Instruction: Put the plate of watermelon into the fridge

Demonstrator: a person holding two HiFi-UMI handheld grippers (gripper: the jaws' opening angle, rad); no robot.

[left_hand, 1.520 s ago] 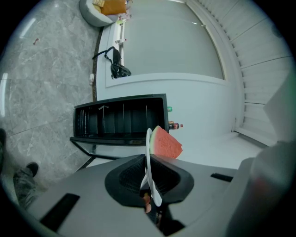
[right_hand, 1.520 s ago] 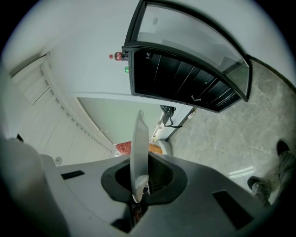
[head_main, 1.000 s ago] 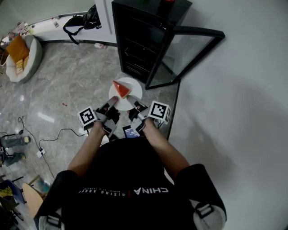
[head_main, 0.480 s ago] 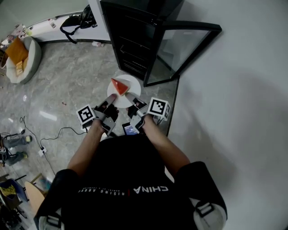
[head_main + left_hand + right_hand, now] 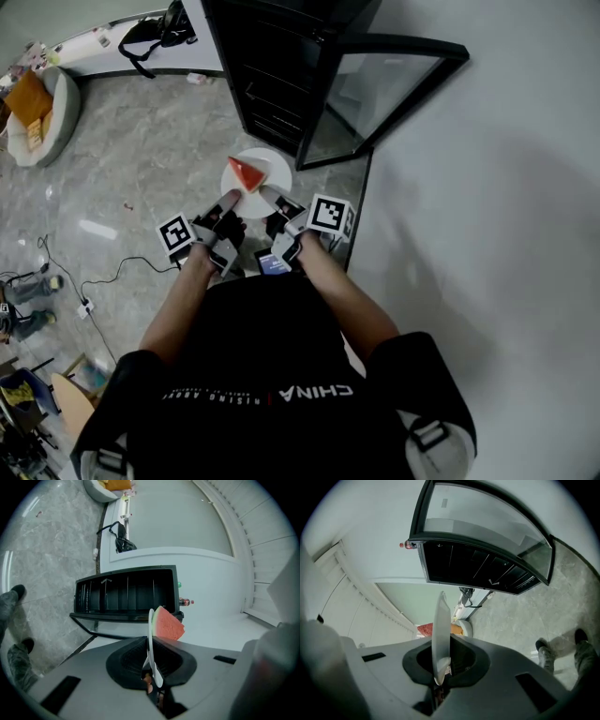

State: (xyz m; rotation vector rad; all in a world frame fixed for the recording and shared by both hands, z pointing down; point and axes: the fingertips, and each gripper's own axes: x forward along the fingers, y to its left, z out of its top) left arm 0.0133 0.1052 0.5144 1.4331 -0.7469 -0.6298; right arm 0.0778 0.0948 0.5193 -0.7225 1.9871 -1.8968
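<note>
Both forearms reach forward toward 12 o'clock, wrists close together. The left gripper (image 5: 228, 200) and right gripper (image 5: 265, 195) each have 2 fingers clamped on the plate (image 5: 273, 169) rim, near 8 and 6 o'clock.

The right claw (image 5: 439, 680) is clamped on the rim of a white plate (image 5: 440, 630), which is seen edge-on. A red watermelon slice (image 5: 424, 630) peeks out from behind the plate. Beyond stands a black fridge (image 5: 468, 569) on a grey marbled floor (image 5: 534, 616), its glass door (image 5: 487, 522) swung open.
</note>
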